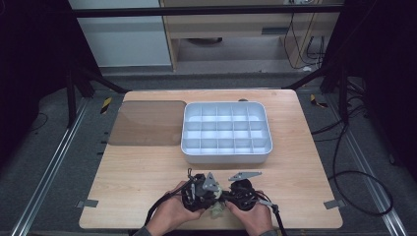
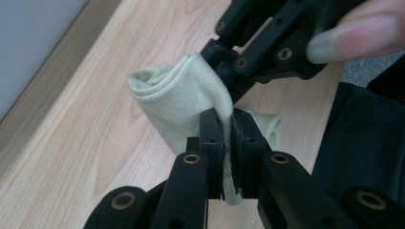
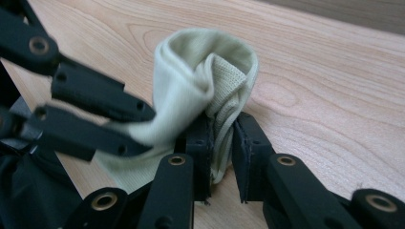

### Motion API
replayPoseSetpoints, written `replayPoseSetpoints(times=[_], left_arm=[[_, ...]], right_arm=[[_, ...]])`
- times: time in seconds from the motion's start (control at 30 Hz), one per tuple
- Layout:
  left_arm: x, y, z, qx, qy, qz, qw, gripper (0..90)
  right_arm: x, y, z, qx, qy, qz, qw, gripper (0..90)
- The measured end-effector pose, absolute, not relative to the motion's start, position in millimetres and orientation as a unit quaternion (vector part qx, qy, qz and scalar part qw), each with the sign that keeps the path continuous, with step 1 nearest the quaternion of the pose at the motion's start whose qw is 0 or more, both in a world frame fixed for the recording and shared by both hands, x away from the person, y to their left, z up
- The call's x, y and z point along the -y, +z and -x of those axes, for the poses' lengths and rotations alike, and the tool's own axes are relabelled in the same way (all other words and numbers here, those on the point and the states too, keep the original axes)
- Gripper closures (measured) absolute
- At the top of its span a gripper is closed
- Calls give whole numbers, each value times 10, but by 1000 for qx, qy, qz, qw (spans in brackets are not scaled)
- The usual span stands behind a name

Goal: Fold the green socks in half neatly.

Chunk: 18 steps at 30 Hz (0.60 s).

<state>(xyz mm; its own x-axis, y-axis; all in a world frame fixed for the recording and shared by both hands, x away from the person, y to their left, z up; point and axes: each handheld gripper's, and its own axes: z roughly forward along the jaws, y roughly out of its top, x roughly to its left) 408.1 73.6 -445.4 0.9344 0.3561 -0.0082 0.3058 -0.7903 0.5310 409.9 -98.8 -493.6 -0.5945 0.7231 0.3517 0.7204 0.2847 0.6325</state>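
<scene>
- Left gripper [image 1: 210, 202]: jaws nearly closed, pinching a fold of the pale cloth [image 2: 184, 98] between the pads.
- Right gripper [image 1: 227, 199]: jaws close together, clamped on another fold of the cloth.
- Cloth: bunched between both grippers just above the table [image 1: 147, 167], near its front edge; the rolled end points upward.
- From the high view, hands and grippers cover most of the cloth.
</scene>
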Motion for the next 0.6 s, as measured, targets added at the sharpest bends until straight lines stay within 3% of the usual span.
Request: replayPoseSetpoints(times=[0.17, 0.47, 0.6], left_arm=[[-729, -4459, -4096, -185, 48, -943, 274, 840], [-765, -4459, -4133, -199, 59, -942, 264, 840], [-783, -4454, -4146, -202, 61, -941, 266, 841]], right_arm=[[1005, -4945, -4105, -800, 397, -451, 0, 774], [1049, -4884, -4094, -804, 391, -448, 25, 622], [1088, -4858, -4069, -803, 392, -448, 26, 601]])
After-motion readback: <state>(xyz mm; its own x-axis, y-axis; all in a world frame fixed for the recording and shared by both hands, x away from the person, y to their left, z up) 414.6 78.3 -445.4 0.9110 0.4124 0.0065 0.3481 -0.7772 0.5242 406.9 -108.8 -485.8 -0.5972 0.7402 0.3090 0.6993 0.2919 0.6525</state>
